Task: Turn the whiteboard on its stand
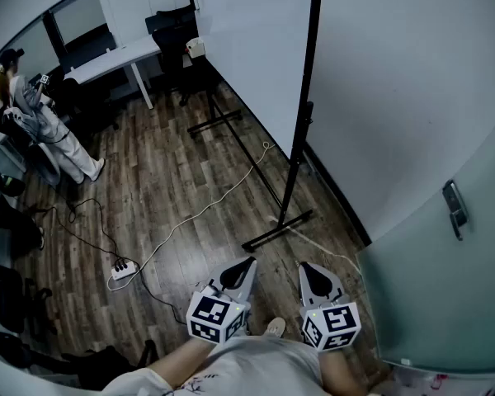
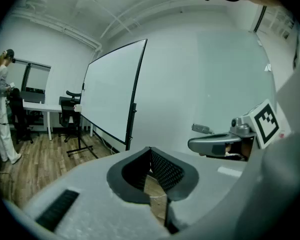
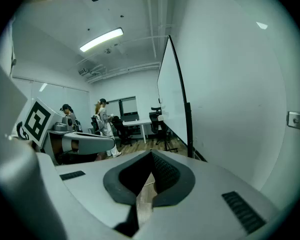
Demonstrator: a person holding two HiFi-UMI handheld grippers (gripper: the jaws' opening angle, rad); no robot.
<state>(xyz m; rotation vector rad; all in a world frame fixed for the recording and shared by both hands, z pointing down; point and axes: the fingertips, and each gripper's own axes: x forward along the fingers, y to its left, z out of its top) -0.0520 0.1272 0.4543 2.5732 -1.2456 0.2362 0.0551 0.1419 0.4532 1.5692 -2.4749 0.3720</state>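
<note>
The whiteboard (image 1: 256, 48) stands upright on its black stand (image 1: 301, 130), edge-on to me, close along the wall on the right. Its near foot bar (image 1: 278, 229) rests on the wood floor. Both grippers hang low in front of my body, well short of the stand and touching nothing. My left gripper (image 1: 247, 264) is shut and empty, and so is my right gripper (image 1: 308, 267). In the left gripper view the whiteboard (image 2: 112, 89) is ahead to the left beyond the closed jaws of the left gripper (image 2: 150, 151). In the right gripper view the whiteboard (image 3: 171, 91) rises just right of the right gripper (image 3: 151, 156).
A white cable (image 1: 206, 209) runs across the floor to a power strip (image 1: 122, 268). A glass door with a handle (image 1: 454, 209) is at my right. A desk (image 1: 115, 58), an office chair (image 1: 173, 35) and a standing person (image 1: 45, 126) are at the far left.
</note>
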